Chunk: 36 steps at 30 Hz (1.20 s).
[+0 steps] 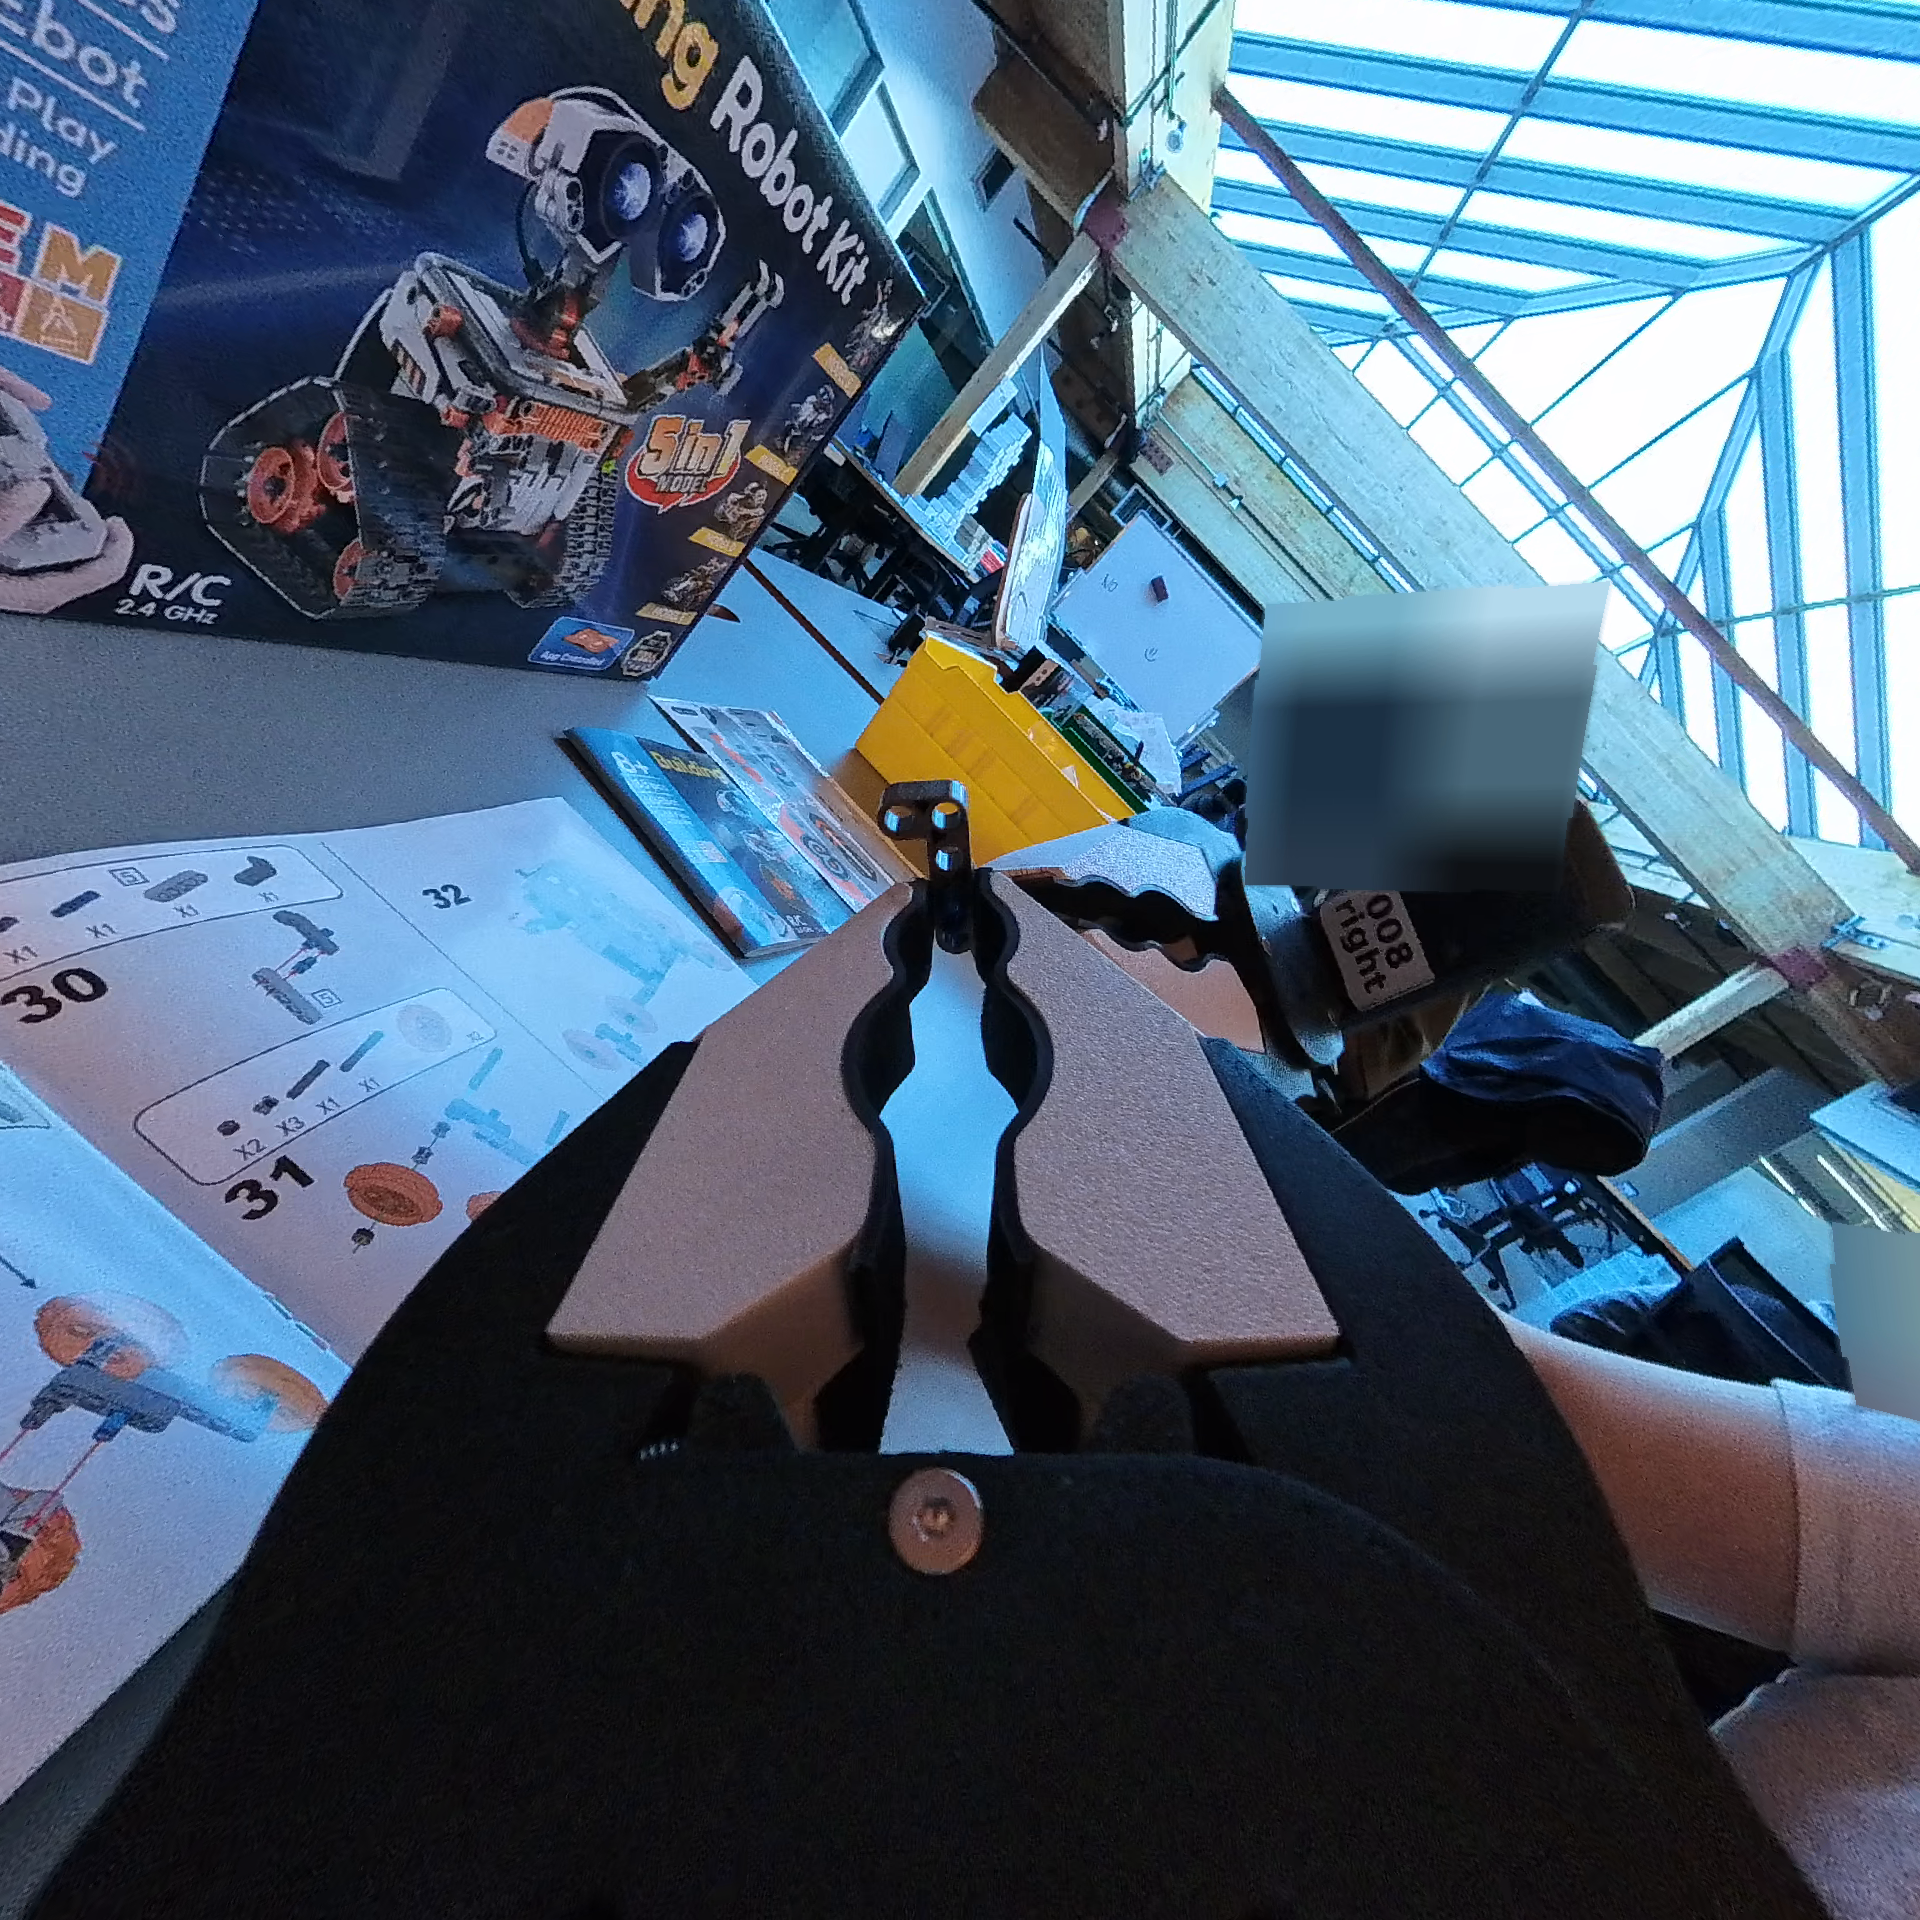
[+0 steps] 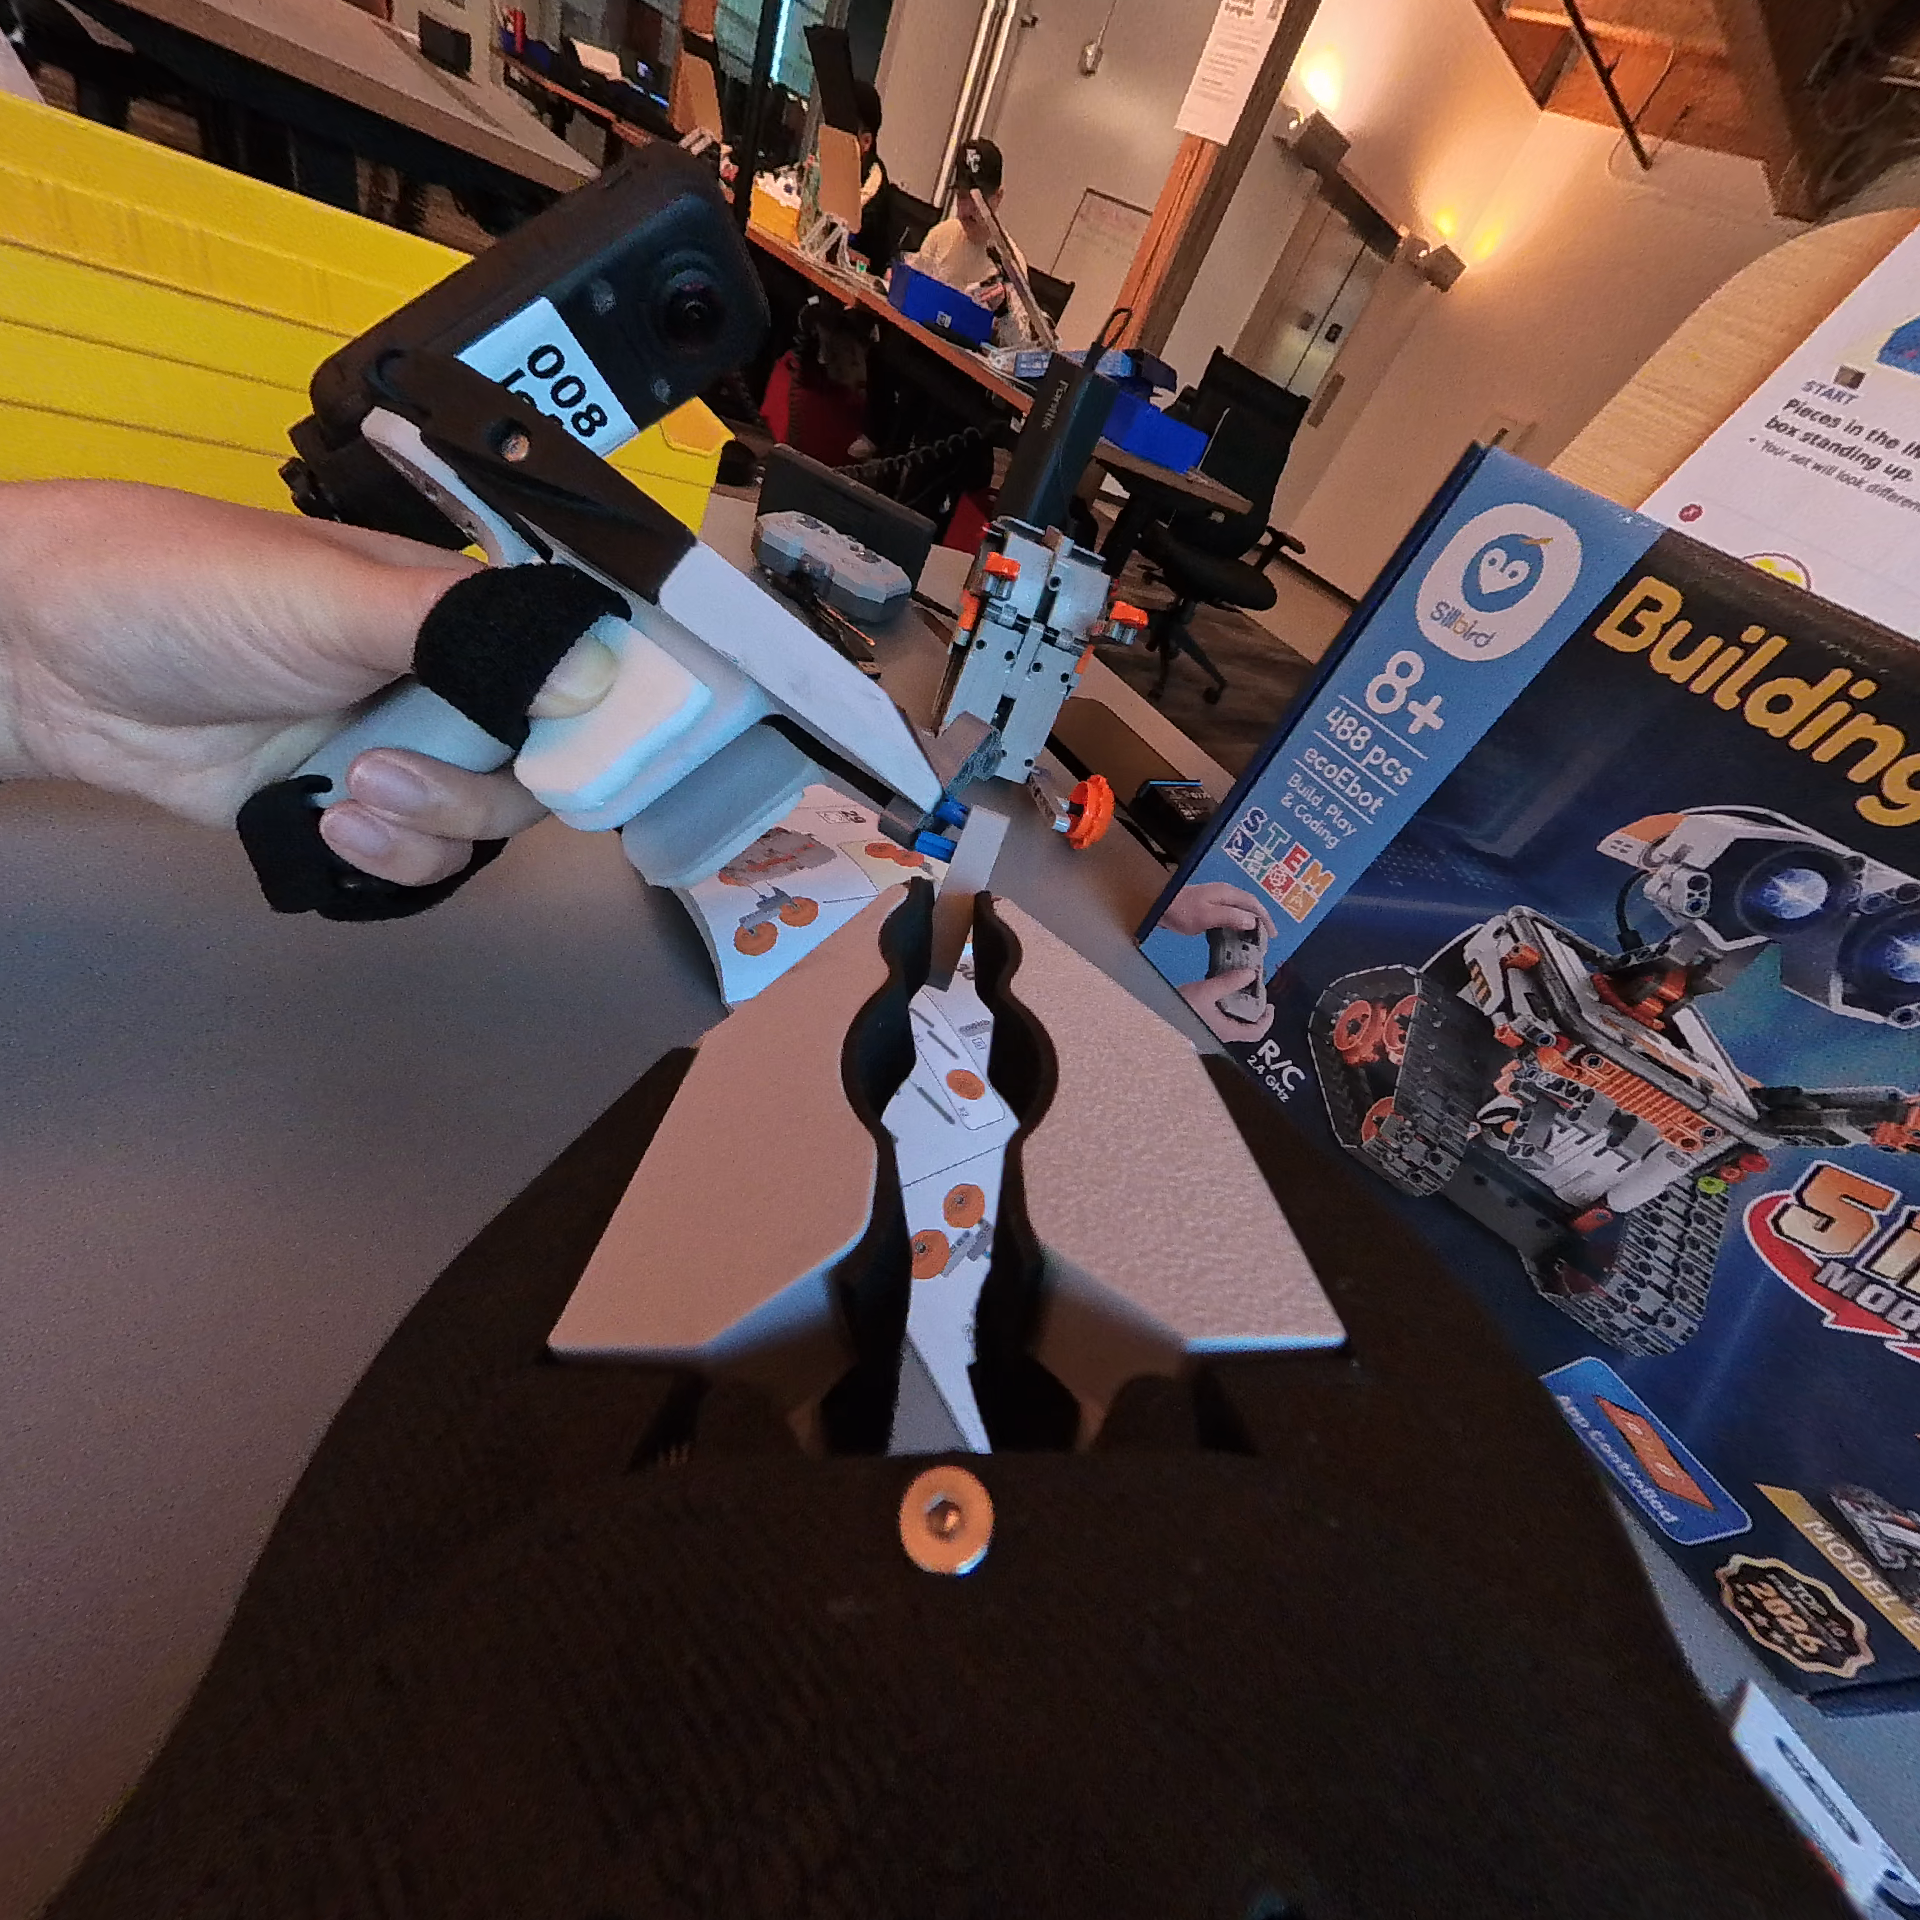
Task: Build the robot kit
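Observation:
My left gripper (image 1: 949, 906) is shut on a small dark L-shaped beam with holes (image 1: 928, 823), which sticks out past its tips, held above the table. My right gripper (image 2: 951, 920) is shut on a flat light-grey piece (image 2: 975, 862). The two grippers meet tip to tip. In the right wrist view the left gripper (image 2: 925, 798) comes in from the left in a person's hand (image 2: 156, 644). Small blue pins (image 2: 940, 828) sit at its tip, touching the grey piece. One finger of the right gripper (image 1: 1122, 871) shows just behind the beam in the left wrist view.
A robot kit box (image 1: 468, 312) (image 2: 1558, 935) stands on the grey table (image 1: 260, 717). Open instruction sheets (image 1: 312, 1039) (image 2: 779, 894) lie under the grippers. Booklets (image 1: 727, 821), a yellow bin (image 1: 987, 748) (image 2: 156, 312), a part-built grey and orange model (image 2: 1029, 634) and an orange wheel (image 2: 1088, 810) are nearby. My two grippers' fingertips are within a few centimetres of each other.

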Available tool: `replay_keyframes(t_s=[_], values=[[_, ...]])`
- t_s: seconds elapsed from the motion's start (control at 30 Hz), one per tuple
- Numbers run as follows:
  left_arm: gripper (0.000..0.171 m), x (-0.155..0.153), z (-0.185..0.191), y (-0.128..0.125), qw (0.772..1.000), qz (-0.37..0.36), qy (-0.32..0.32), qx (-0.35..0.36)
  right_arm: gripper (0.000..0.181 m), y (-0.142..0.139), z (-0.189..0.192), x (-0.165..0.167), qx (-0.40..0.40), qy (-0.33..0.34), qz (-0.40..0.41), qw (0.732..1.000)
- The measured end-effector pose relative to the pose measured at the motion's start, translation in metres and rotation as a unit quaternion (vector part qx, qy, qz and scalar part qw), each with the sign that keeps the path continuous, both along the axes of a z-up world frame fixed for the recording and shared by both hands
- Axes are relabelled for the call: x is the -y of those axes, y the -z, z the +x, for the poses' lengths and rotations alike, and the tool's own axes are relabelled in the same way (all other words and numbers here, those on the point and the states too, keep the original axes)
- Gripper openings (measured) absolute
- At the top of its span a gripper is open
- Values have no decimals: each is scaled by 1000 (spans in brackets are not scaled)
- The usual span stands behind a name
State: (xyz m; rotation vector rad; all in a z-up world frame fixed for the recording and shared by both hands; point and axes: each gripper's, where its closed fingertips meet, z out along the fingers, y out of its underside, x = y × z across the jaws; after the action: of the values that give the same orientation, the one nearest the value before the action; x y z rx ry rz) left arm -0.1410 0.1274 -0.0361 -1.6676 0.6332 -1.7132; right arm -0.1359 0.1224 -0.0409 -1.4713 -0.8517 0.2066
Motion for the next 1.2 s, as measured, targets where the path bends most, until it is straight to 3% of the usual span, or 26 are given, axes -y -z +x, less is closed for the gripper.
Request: replay_keyframes(t_s=[0.4, 0.8, 1.03, 1.2], values=[[5, -2, 0, 5, 999, 24, -15, -34, 6, 3, -1, -2, 41, 25, 19, 999], [4, -2, -2, -1, 1000, -15, -2, 12, 6, -3, -4, -4, 36, 38, 39, 998], [5, -5, -6, -5, 1000, -8, -7, 24, 5, -8, -7, -6, 83, 81, 81, 990], [5, -3, -10, -6, 1000, 9, 4, 16, 5, -8, -11, -4, 73, 51, 81, 993]])
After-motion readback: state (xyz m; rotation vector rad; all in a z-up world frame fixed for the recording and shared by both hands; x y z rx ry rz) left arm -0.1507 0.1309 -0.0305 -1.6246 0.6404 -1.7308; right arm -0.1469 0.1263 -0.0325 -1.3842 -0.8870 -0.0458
